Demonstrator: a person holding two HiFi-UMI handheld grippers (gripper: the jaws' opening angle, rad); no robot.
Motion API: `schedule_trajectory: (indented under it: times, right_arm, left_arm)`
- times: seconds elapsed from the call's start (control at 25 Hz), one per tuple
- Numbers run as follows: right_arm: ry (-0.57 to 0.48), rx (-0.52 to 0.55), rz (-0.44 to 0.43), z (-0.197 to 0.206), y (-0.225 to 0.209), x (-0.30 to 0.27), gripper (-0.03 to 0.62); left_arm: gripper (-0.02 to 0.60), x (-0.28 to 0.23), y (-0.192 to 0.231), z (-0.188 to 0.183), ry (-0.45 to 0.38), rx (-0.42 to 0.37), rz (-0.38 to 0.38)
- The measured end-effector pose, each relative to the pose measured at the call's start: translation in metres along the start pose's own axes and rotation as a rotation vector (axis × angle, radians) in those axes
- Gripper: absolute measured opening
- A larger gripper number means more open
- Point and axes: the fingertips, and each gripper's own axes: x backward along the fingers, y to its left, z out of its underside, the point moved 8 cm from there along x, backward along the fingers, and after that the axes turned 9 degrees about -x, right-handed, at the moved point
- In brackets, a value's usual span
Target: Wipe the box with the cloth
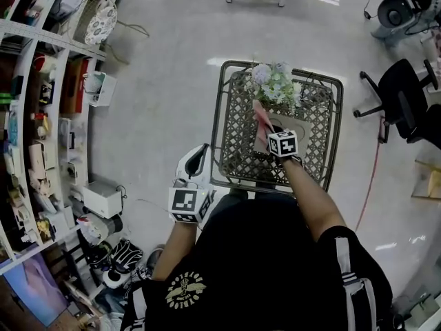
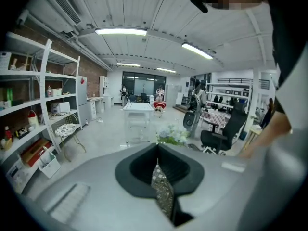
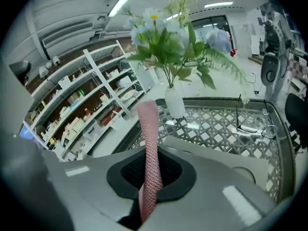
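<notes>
My right gripper point(image 1: 272, 129) hangs over the metal lattice table point(image 1: 224, 116), shut on a pink cloth point(image 1: 262, 118). The cloth stands up out of the seam between the jaws point(image 3: 150, 143). Under the cloth a grey-brown box point(image 1: 262, 143) rests on the table, partly hidden by the gripper. My left gripper point(image 1: 196, 158) is off the table's left edge, pointing up and away, with its jaws shut point(image 2: 159, 153). A thin glittery strip point(image 2: 162, 189) shows in its seam; I cannot tell what it is.
A white vase of pale flowers point(image 1: 274, 85) point(image 3: 174, 100) stands at the table's far side. A thin black wire point(image 3: 250, 126) lies on the lattice. Stocked shelves point(image 1: 41, 116) line the left. A black office chair point(image 1: 403, 98) is at the right, a white box point(image 1: 103, 197) on the floor.
</notes>
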Motion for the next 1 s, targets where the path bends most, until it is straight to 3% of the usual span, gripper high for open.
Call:
schedule_trajectory:
  times: [0.32, 0.6, 0.8, 1.0]
  right_arm:
    - [0.097, 0.019, 0.102, 0.009, -0.026, -0.036, 0.017]
    - [0.095, 0.013, 0.216, 0.02, -0.054, -0.003, 0.017]
    - [0.085, -0.031, 0.269, 0.029, -0.082, 0.027, 0.017]
    - [0.054, -0.095, 0.323, 0.044, -0.126, 0.06, 0.017]
  left_arm:
    - [0.0, 0.001, -0.009, 0.001, 0.021, 0.01, -0.012]
    - [0.0, -0.009, -0.017, 0.0, 0.017, 0.002, 0.065]
    - [0.0, -0.018, -0.027, -0.014, 0.005, -0.05, 0.096]
    - [0.0, -0.034, -0.051, -0.025, 0.0, -0.053, 0.14]
